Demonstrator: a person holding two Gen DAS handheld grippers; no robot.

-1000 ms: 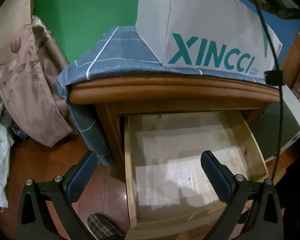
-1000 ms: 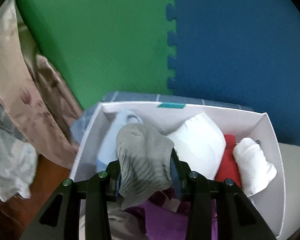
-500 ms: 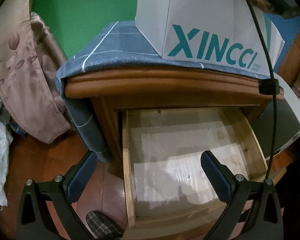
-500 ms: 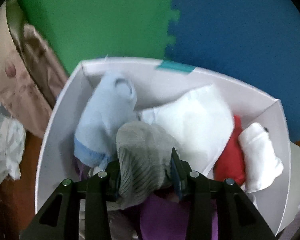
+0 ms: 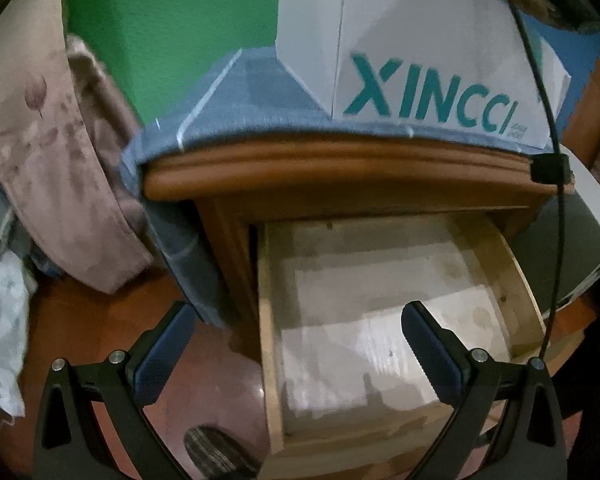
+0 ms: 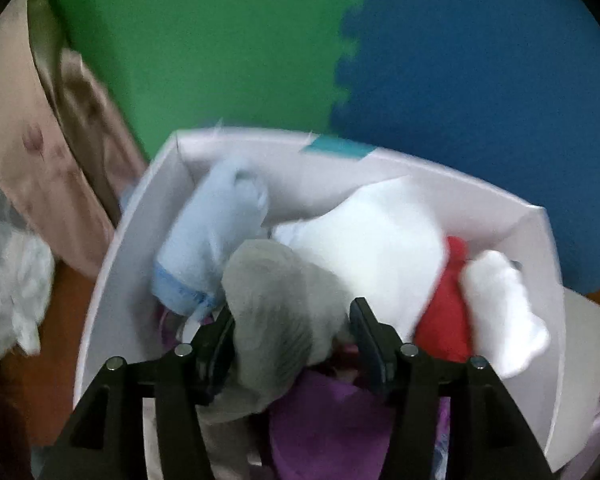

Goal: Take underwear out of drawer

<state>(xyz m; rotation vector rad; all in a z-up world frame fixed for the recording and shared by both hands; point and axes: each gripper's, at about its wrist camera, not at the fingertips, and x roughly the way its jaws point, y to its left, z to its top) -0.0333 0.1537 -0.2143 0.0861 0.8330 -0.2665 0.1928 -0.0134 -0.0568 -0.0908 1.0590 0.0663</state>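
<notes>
Right wrist view: the right gripper (image 6: 292, 316), jaws just opening, straddles grey underwear (image 6: 276, 300) lying among other rolled garments in the white box (image 6: 112, 280); its pads look clear of the cloth. Left wrist view: the left gripper (image 5: 296, 332), jaws wide and empty, above the pulled-out drawer (image 5: 266, 320), below that box (image 5: 420, 60).
</notes>
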